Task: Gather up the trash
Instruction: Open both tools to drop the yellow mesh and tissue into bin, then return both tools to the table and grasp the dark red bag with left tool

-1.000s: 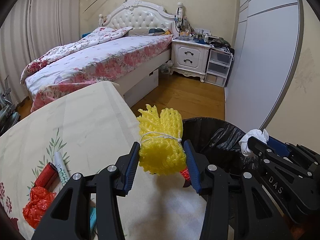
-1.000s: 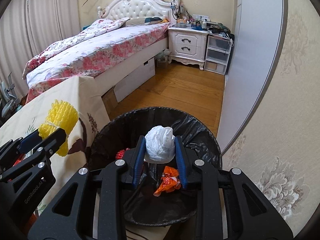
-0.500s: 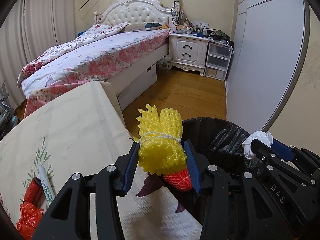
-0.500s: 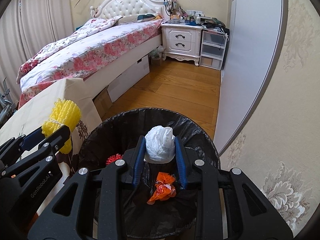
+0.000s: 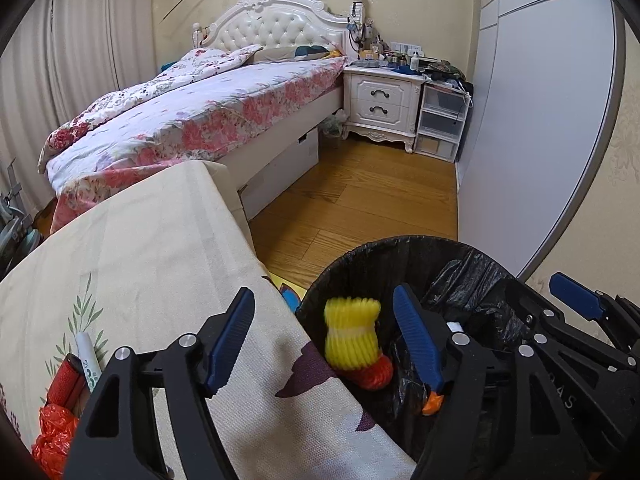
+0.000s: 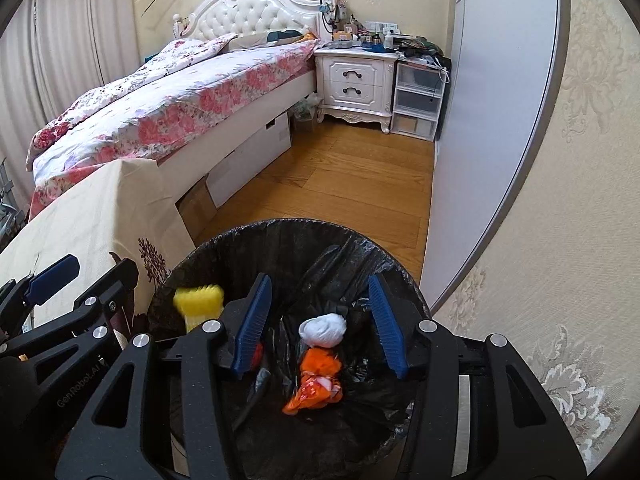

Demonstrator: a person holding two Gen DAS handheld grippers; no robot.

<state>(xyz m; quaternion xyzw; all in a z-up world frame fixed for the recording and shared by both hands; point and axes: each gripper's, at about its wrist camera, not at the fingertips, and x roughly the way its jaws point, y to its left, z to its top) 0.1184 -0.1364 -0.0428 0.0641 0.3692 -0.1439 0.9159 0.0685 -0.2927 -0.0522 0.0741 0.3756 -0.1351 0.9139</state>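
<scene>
The left gripper was spread wide and held nothing. The right gripper was also spread wide with nothing between its two blue fingers.

Both hung over the trash bin, which stood on the floor just beside the right edge of the table. The bin had a black bag in it. From the left wrist view, the right gripper covered much of the bin's right side, so that part was hidden.

Inside the bin I could count four pieces of trash. One yellow foam net sat against the bin's left wall, and it looked blurry in the right wrist view. One red net lay under it, mostly hidden. One white wad lay near the middle of the bin. One orange wrapper lay just below the white wad, touching it.

Three more things lay near the left edge of the table, close to the front corner. One red plastic bag was partly cut off by the picture edge. One red tube lay beside one white marker. The left gripper's arm covered the lower ends of both, so I could not tell how long they were.
</scene>
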